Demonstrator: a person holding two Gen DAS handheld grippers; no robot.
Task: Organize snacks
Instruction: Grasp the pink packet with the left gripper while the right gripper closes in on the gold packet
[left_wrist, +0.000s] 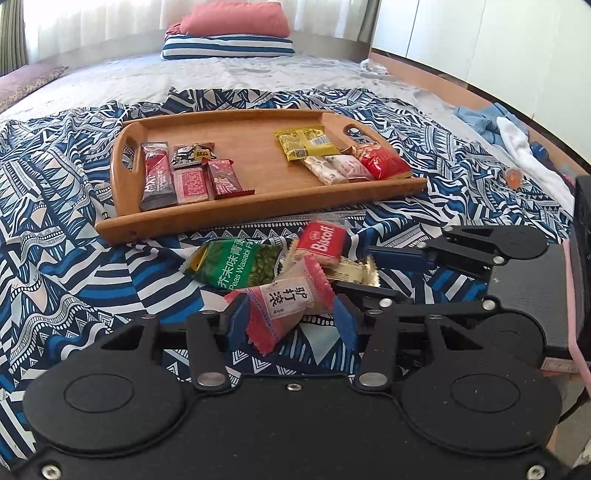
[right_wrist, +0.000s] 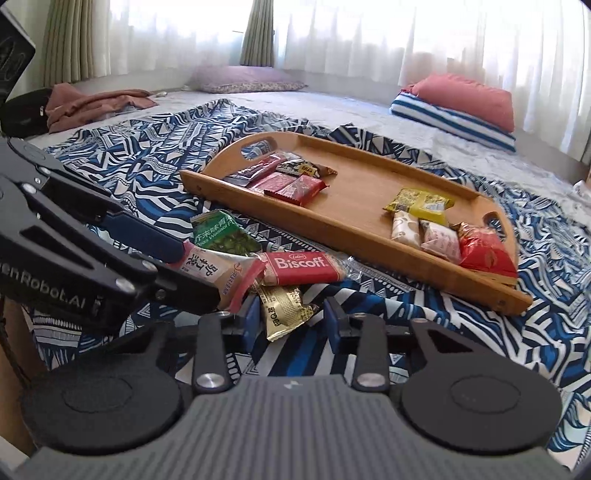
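A wooden tray lies on the patterned cloth with dark red snacks at one end and yellow, white and red ones at the other. In front of it lies a pile: a green wasabi peas bag, a red Biscoff pack, a gold packet and a pink-edged pastry packet. My left gripper has its fingers around the pink pastry packet. My right gripper is open around the gold packet.
The blue and white patterned cloth covers the bed. Striped and red pillows lie at the far end by the curtains. Clothes and a small orange jelly cup lie at the right edge.
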